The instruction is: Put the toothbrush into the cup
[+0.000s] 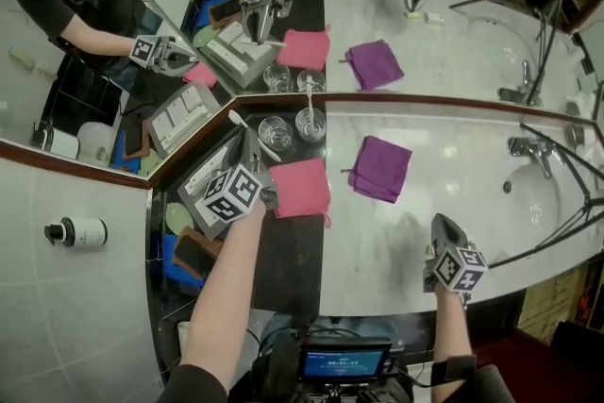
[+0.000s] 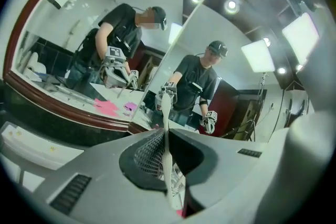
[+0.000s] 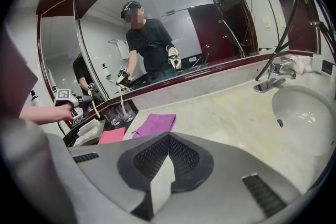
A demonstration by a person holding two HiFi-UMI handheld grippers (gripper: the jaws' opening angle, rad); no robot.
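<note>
Judging from the views, the toothbrush point(image 2: 166, 113) is clamped in the left hand-held gripper point(image 1: 243, 158) but not yet placed in the cup point(image 1: 276, 133), while the right hand-held gripper point(image 1: 444, 224) is closed.

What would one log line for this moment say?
left gripper: shut on toothbrush | toothbrush: near empty cup, not in | right gripper: shut, over counter

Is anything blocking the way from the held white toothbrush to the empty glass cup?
Nothing visible does. The white plastic toothbrush, clamped in the left hand-held gripper, is close beside the empty clear glass cup, whose mouth is uncovered.
</note>
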